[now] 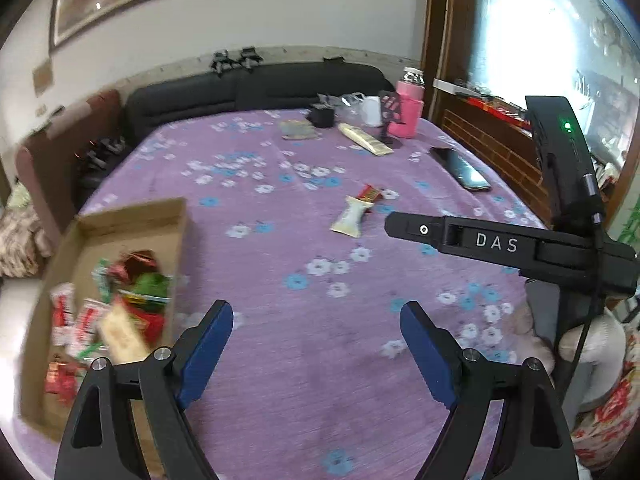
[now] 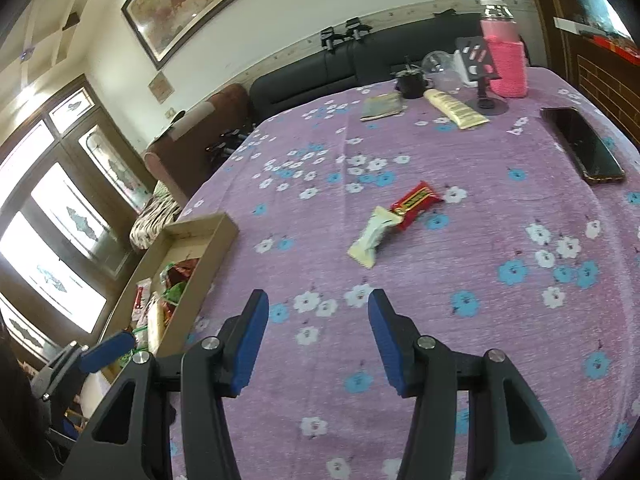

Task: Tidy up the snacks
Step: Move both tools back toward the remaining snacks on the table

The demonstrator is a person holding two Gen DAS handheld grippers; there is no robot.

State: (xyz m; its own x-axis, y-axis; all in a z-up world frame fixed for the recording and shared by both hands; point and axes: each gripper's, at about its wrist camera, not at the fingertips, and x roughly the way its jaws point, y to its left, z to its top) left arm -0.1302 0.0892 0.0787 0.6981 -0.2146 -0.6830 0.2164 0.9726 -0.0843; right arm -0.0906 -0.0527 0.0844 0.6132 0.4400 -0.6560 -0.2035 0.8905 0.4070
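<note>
A white snack packet (image 2: 371, 240) and a red snack bar (image 2: 416, 202) lie touching in the middle of the purple flowered tablecloth (image 2: 460, 360); both also show in the left wrist view, the white packet (image 1: 353, 217) and the red bar (image 1: 370, 194). A cardboard box (image 1: 132, 220) at the left holds several snack packets (image 1: 120, 312); the box also shows in the right wrist view (image 2: 216, 248). My left gripper (image 1: 316, 322) is open and empty beside the box. My right gripper (image 2: 318, 310) is open and empty, short of the two snacks.
At the far end stand a pink bottle (image 2: 505, 60), a phone stand (image 2: 486, 80), a cream tube (image 2: 456, 109), a black cup (image 2: 412, 82) and a small pouch (image 2: 382, 106). A black phone (image 2: 582, 148) lies at the right edge. A dark sofa (image 2: 320, 72) is behind.
</note>
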